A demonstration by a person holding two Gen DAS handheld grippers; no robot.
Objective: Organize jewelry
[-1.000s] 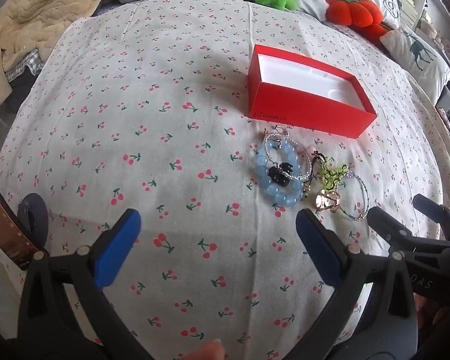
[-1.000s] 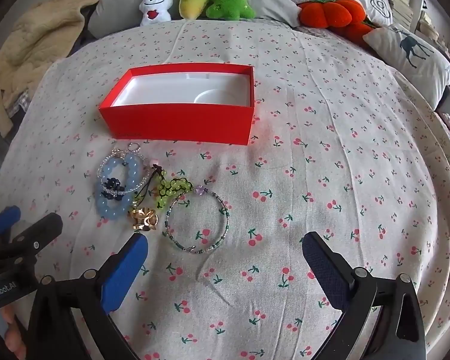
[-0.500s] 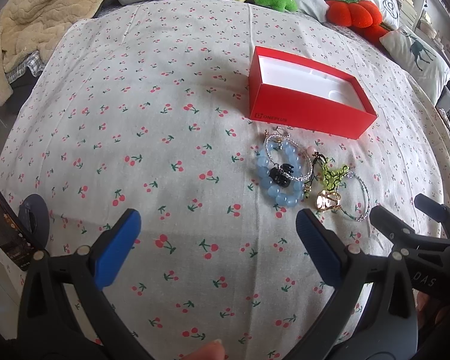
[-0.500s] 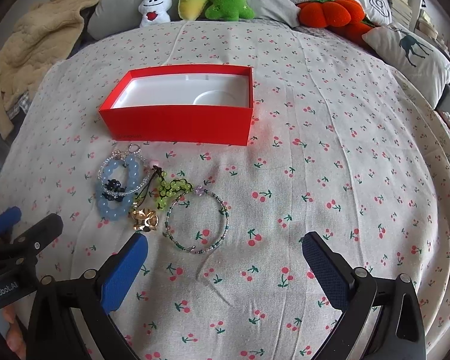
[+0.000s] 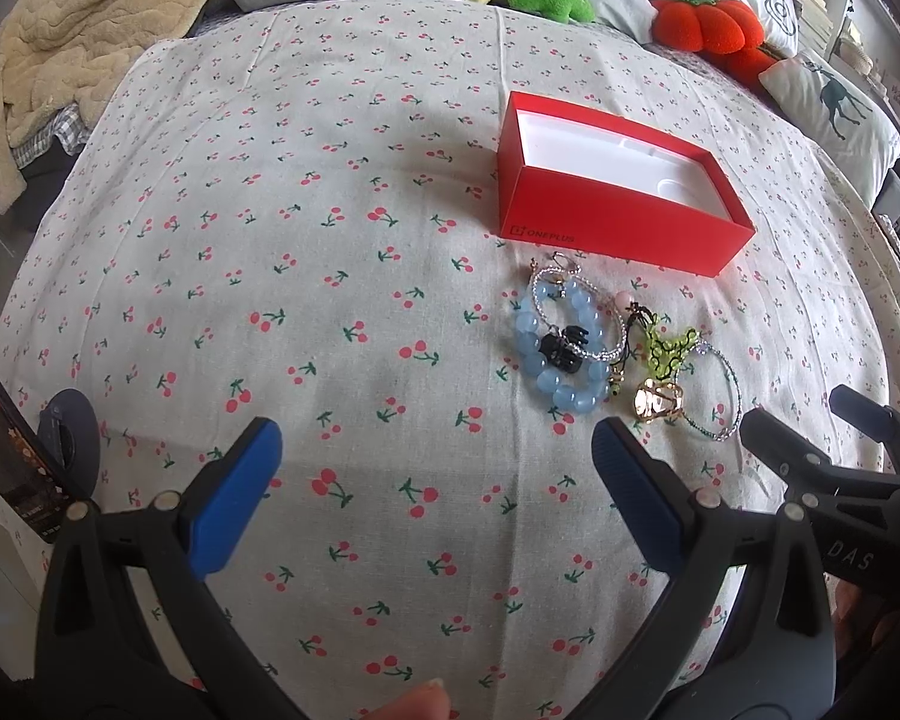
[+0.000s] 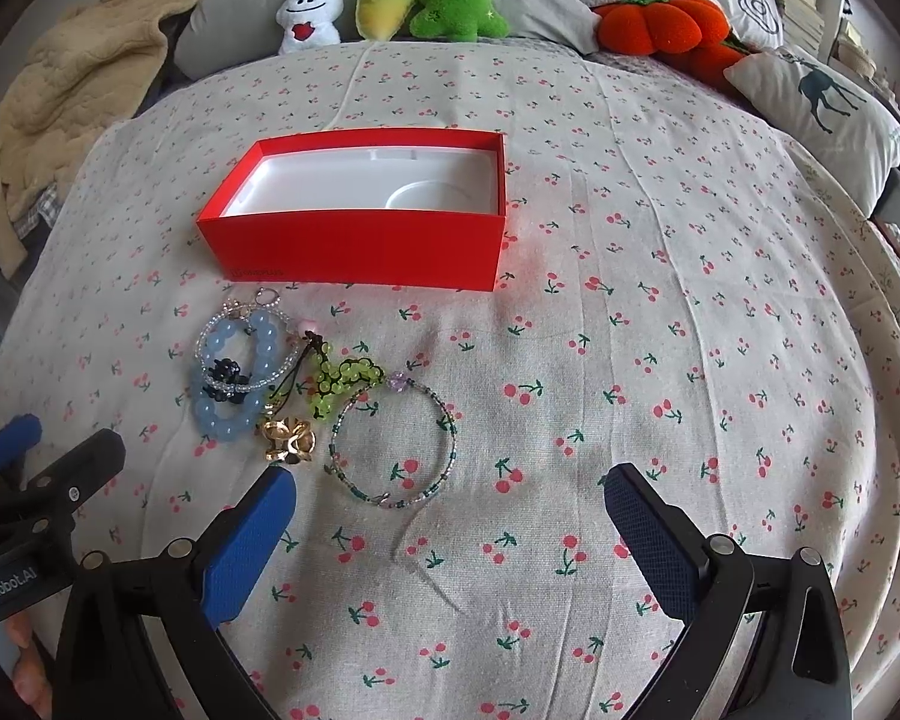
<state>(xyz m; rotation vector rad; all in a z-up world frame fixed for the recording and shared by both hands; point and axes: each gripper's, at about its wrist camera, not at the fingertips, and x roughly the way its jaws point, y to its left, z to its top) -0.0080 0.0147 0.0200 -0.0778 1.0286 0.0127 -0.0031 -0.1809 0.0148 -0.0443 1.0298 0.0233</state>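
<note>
Both tools hang over the cherry-print bed (image 6: 660, 312) with nothing yet lifted: I have the left gripper (image 5: 435, 480) and the right gripper (image 6: 450, 531) spread wide, each set of blue fingers (image 6: 249, 543) holding nothing and clear of the cloth.

The jewelry lies in one tangled cluster just in front of the red box (image 6: 360, 246), which sits open toward the pillow end of the bed, its white tray bare. In the cluster, the blue bead bracelet (image 6: 225, 414) lies under a clear beaded strand and a small black clip; beside it are the green bead charm (image 6: 336, 381) and the gold flower piece (image 6: 288, 441). The thin seed-bead bangle (image 6: 396, 441) lies open and loose on the box-far side, nearest my right fingers.

I read this as the opening step, the approach before the first pick. The bangle looks the easiest start, since it touches the rest only at its purple bead. My next move calls for lowering the right fingers astride its wire and closing gently. Then I would carry it over the near wall into the tray, taking care that the green charm does not drag along.
</note>
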